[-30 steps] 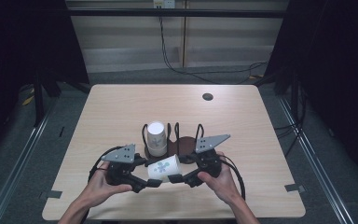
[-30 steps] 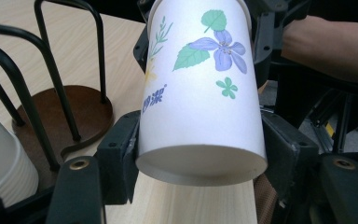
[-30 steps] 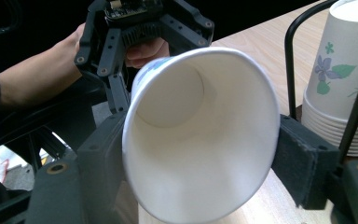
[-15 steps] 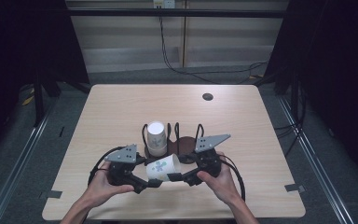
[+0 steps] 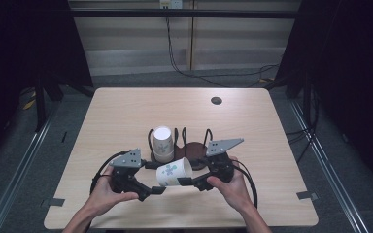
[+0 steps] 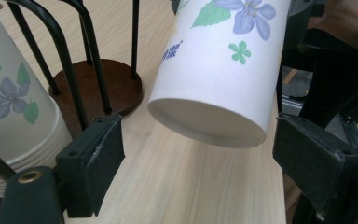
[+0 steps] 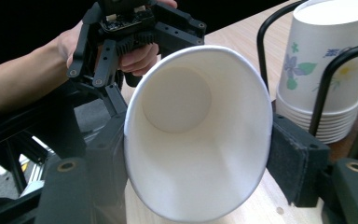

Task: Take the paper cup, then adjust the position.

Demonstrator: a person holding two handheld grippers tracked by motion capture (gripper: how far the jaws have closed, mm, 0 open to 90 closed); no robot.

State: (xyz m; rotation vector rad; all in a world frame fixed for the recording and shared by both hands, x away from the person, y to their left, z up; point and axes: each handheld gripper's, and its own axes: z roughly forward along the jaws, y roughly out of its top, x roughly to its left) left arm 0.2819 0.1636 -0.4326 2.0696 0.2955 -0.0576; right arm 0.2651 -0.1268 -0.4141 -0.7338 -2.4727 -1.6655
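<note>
Wooden table [image 5: 126,116], paper cup [image 5: 174,172] lying sideways, right fingers [image 7: 292,161] clamp rim, left fingers [image 6: 98,154] just opened wide

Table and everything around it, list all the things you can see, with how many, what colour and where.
Table: one, light wood, centre of the high view.
Single paper cup: one, white with blue flowers and green leaves, on its side between the two grippers, above the near table edge.
Stack of paper cups: one stack, same flower print, upside down in the holder's left part.
Cup holder: one, black wire loops on a round brown base, mid-table.
Round disc: one, dark, far right of the tabletop.
Cables: several, black, on the floor behind the table.
Left hand-held gripper: black, jaws just opened, clear of the cup's base.
Right hand-held gripper: black, clamped on the cup's rim.
</note>
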